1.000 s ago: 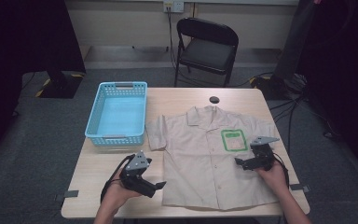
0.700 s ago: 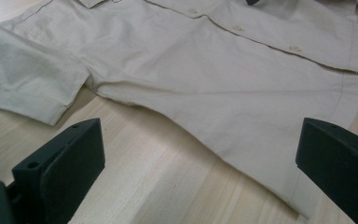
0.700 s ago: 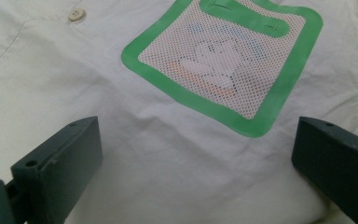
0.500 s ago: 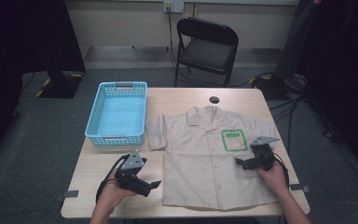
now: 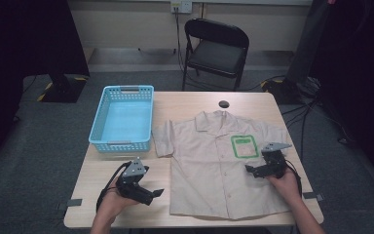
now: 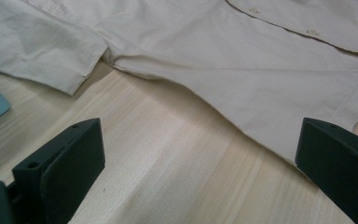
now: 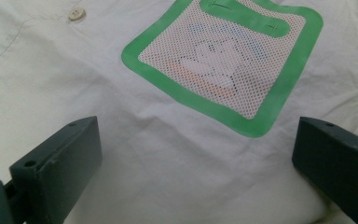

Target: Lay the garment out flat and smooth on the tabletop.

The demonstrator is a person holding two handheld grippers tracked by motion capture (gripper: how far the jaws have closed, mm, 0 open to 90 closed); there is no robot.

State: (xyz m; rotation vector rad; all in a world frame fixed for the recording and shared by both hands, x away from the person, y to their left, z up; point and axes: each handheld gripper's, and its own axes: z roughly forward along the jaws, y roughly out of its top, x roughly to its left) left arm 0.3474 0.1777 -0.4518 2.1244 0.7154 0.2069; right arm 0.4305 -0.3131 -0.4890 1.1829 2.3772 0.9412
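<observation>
On the table (image 5: pixel 102 170) — beige shirt (image 5: pixel 209 170) flat (green-framed mesh pocket (image 5: pixel 243 146)).

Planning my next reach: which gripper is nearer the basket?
Left. The left gripper sits on bare table just below the basket; the right gripper is across the shirt, by its green patch.

Lab-like room: dark curtains (image 5: pixel 24 44), folding chair (image 5: pixel 216 46), taped floor cables (image 5: pixel 316 97).
</observation>
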